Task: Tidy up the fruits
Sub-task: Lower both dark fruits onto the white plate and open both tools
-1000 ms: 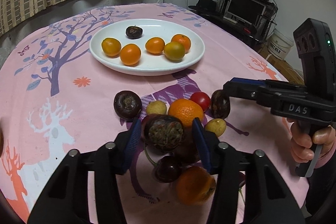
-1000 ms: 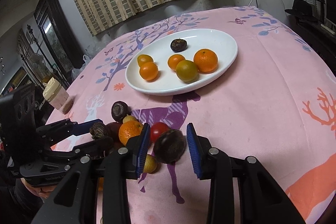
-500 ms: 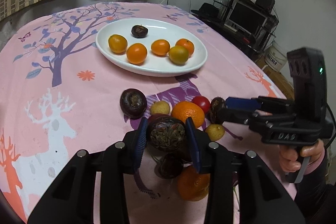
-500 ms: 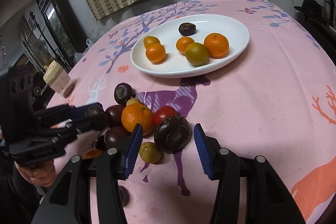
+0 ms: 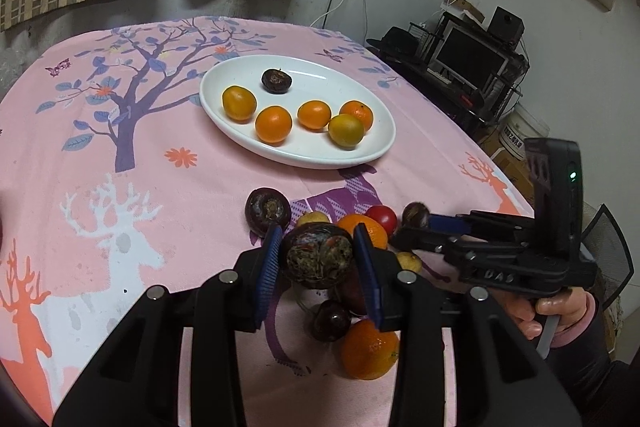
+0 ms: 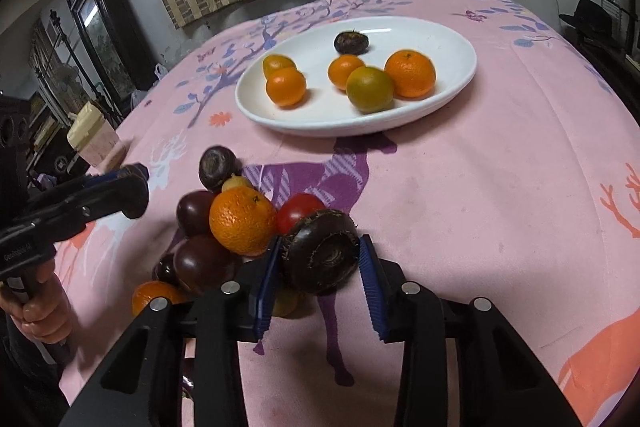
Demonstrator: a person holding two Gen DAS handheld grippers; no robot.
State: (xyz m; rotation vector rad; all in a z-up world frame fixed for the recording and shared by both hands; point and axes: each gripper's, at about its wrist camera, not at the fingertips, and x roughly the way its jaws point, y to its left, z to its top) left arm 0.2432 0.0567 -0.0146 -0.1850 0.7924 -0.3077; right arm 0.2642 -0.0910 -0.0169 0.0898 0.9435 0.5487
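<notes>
My left gripper point(image 5: 318, 263) is shut on a dark, rough-skinned fruit point(image 5: 318, 255) and holds it above the fruit pile point(image 5: 360, 227) on the pink tablecloth. My right gripper point(image 6: 320, 263) is shut on another dark round fruit point(image 6: 322, 257) at the pile's right edge; in the left wrist view that gripper point(image 5: 416, 223) shows with the fruit at its tips. The white oval plate point(image 5: 376, 151) beyond holds several oranges and one dark fruit point(image 5: 276, 81); it also shows in the right wrist view point(image 6: 452, 95).
The pile holds oranges point(image 6: 242, 221), a red tomato point(image 6: 298, 213), dark plum-like fruits point(image 6: 200, 263) and small yellow fruits. A dark fruit point(image 5: 267, 211) lies just left of the pile. A cream-lidded jar point(image 6: 94, 139) stands at the table's left edge. Desk and monitor point(image 5: 468, 61) beyond.
Both grippers have closed on their dark fruits. The left one has lifted its fruit off the pile; the right fruit now sits gripped between the pads.
</notes>
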